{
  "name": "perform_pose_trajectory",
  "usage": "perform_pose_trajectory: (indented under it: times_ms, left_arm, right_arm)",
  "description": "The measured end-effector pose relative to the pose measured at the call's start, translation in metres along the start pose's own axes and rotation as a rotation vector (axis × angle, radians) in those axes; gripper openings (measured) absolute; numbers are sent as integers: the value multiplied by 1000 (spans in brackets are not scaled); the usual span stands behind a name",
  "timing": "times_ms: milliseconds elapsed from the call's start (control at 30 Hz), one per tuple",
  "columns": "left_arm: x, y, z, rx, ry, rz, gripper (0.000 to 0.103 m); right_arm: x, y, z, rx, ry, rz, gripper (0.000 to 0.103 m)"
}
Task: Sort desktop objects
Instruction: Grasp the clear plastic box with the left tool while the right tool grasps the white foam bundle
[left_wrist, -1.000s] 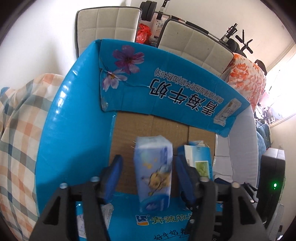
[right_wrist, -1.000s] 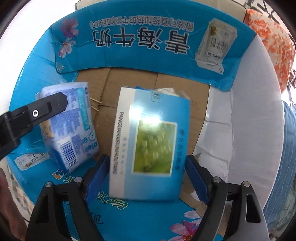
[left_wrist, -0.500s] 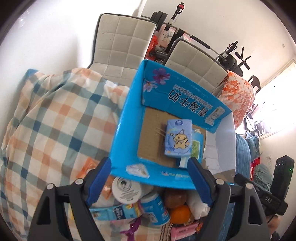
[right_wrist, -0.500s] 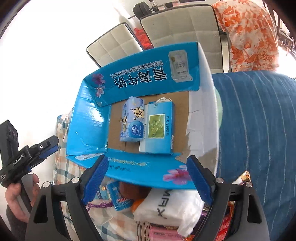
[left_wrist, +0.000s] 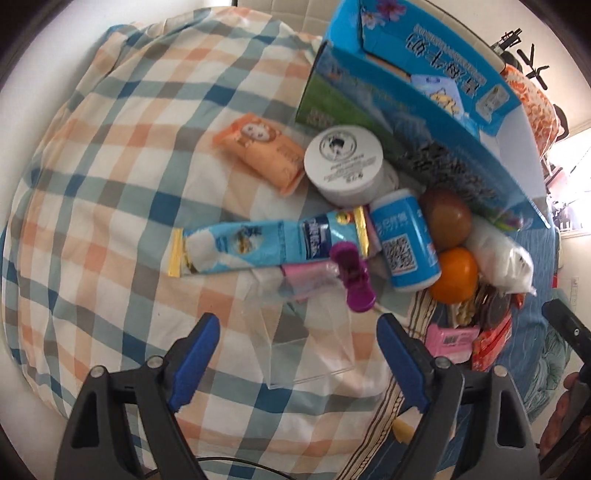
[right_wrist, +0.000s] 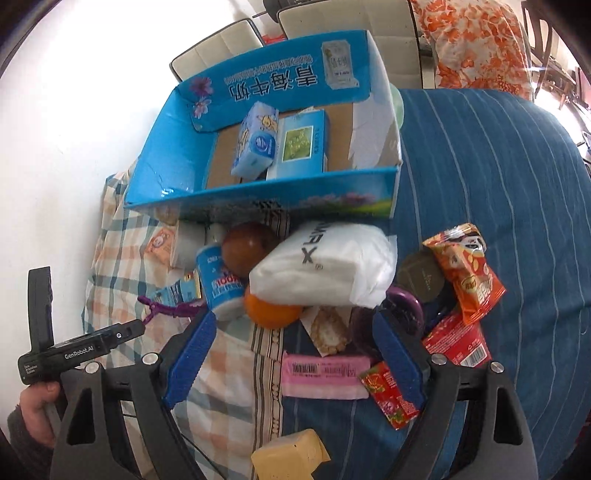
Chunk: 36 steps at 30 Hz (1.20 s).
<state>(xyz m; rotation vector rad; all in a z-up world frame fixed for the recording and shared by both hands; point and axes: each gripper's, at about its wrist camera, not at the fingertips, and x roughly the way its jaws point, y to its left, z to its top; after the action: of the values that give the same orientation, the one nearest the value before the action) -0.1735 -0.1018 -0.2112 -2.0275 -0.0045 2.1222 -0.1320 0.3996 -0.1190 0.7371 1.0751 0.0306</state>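
A blue cardboard box (right_wrist: 177, 147) stands at the back and holds a blue tissue pack (right_wrist: 255, 140) and a blue carton (right_wrist: 303, 140). In front lies a pile: a white bag (right_wrist: 325, 269), an orange (right_wrist: 271, 312), a brown fruit (right_wrist: 247, 251), a blue can (left_wrist: 404, 243), a white jar (left_wrist: 343, 162), an orange packet (left_wrist: 266, 151), a blue tube (left_wrist: 266, 243), a purple clip (left_wrist: 354, 277) and a pink pack (right_wrist: 321, 373). My left gripper (left_wrist: 299, 365) is open and empty over a clear plastic box (left_wrist: 303, 336). My right gripper (right_wrist: 291, 358) is open and empty above the pink pack.
Red snack packets (right_wrist: 465, 269) and a dark round tin (right_wrist: 421, 277) lie on the blue striped cloth (right_wrist: 498, 184) at right. A yellow block (right_wrist: 291, 458) lies near the front. Checked cloth (left_wrist: 110, 184) covers the left side. Chairs (right_wrist: 218, 51) stand behind the box.
Both grippers have pulled back and away from the blue box, leaving the tissue pack and carton inside it. They now hang open over the pile in front.
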Motion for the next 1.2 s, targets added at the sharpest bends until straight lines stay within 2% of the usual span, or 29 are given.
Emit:
perform_pose_trajectory:
  times_ms: [100,167,300,333,367,400,467,567,667,767,867,900,967,1200]
  left_arm:
    - [16,-2,-6,-8,27,-10,88]
    - [28,-7,-5,7,51,18,88]
    - [45,-8,-4,19,56,45,86]
    - [49,-7,-5,18,61,51,82]
    - [51,-5,-6,13,66,59,69]
    - [53,-3,-7,10,68,50,69]
    - [53,3,-10,-2,56,37,68]
    - [49,8,-15,-2,45,29,68]
    - [42,14,-23,-7,37,29,68]
    - [34,22,-32,-13,30,25,68]
    - [24,32,-43,-20,23,20,68]
    - [20,36,-46,-24,21,20,68]
    - [11,43,-53,-33,13,10,68]
    - [-35,46,-80,8,-39,8,68]
  right_arm:
    - [6,4,-9,-18,18,-26,89]
    - [9,4,-9,-31,18,-49,89]
    - [13,1,6,-19,-12,-98,89]
    - [15,-2,10,-28,-15,-129,89]
    - [18,-4,16,-7,-22,-131,89]
    - [24,-5,21,8,-17,-132,89]
    - [39,-6,30,27,2,-157,97]
    - [70,-9,39,41,41,-201,103]
    - [98,-14,44,43,89,-287,103]
    - [111,-15,49,35,112,-309,103]
    - [123,-16,52,-2,170,-332,103]
    - [121,-16,53,-2,168,-331,101]
    - [111,-14,50,-16,135,-319,89]
    - [66,-18,22,-9,9,-255,82]
